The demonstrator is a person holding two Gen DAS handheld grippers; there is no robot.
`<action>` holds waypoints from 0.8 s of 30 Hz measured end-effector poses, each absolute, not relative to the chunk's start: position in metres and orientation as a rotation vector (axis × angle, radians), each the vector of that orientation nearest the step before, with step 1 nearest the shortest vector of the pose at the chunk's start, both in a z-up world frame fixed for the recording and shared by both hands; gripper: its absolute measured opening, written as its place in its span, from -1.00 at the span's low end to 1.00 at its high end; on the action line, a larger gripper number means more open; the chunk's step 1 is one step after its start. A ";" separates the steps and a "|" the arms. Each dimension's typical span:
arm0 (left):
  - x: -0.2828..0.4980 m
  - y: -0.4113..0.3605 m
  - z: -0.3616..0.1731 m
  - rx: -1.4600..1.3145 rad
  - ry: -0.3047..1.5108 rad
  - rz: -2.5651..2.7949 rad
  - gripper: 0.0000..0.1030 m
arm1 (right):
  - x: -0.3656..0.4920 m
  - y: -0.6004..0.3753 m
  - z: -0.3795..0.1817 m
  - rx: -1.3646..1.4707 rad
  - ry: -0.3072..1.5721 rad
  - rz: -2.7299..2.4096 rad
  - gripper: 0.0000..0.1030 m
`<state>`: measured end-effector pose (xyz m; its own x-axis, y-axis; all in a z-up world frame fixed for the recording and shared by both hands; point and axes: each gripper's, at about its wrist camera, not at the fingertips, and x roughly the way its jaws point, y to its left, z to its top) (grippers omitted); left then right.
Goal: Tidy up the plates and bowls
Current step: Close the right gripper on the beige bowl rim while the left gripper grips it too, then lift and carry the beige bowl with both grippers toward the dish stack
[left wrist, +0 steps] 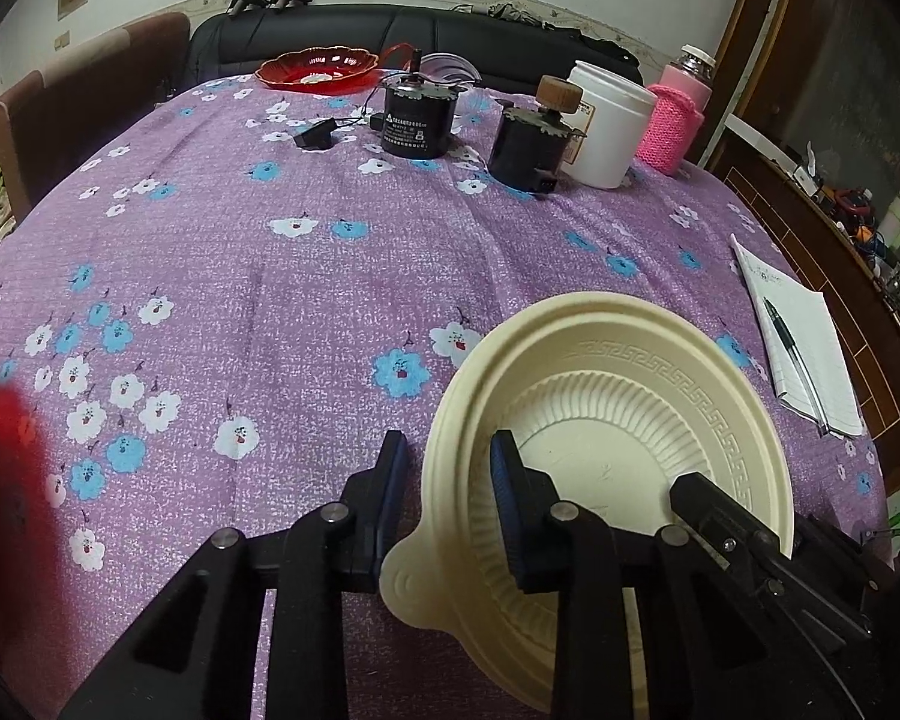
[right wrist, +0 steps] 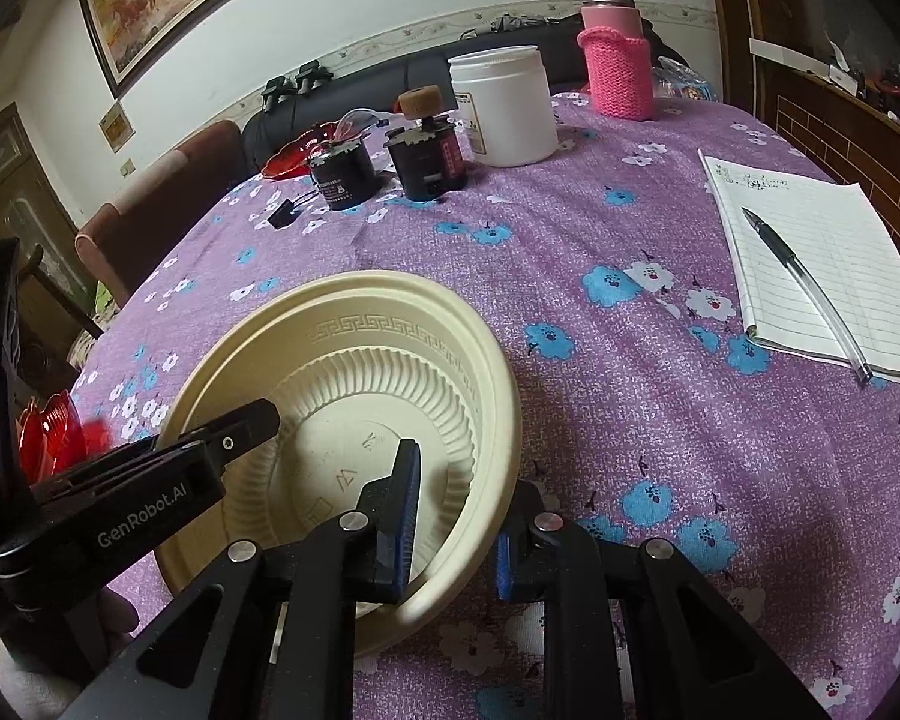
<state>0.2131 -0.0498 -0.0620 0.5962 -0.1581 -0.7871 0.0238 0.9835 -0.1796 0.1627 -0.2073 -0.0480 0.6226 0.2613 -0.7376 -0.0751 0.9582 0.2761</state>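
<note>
A cream ribbed bowl (left wrist: 618,396) with a key-pattern band sits on the purple flowered tablecloth; a double rim at its far edge suggests a nested pair. My left gripper (left wrist: 450,498) is shut on the bowl's left wall, one finger outside and one inside. My right gripper (right wrist: 456,534) is shut on the opposite wall of the bowl (right wrist: 354,360) in the same way. Each gripper shows in the other's view: the right gripper (left wrist: 720,516) and the left gripper (right wrist: 234,432). A red scalloped dish (left wrist: 318,66) stands at the table's far side. Another red glass piece (right wrist: 48,426) lies beside the bowl on the left.
Two black motors (left wrist: 414,114) (left wrist: 528,144), a white jar (left wrist: 606,120) and a bottle in a pink knitted sleeve (left wrist: 678,114) stand at the back. A lined notepad with a pen (right wrist: 810,264) lies at the right. A chair (left wrist: 84,108) and a black sofa lie beyond.
</note>
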 end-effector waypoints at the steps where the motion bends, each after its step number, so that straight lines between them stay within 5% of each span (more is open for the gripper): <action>1: 0.213 -0.050 -0.062 -0.155 0.926 -0.106 -0.47 | 0.163 -0.207 -0.048 0.228 0.879 0.195 -0.59; 24: 0.205 -0.048 -0.053 -0.113 0.879 -0.063 -0.45 | 0.158 -0.198 -0.047 0.210 0.857 0.204 -0.59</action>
<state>0.2046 -0.0484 -0.0532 0.6366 -0.1016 -0.7645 0.0084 0.9921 -0.1249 0.1582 -0.1981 -0.0471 0.6375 0.2612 -0.7249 -0.0928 0.9600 0.2643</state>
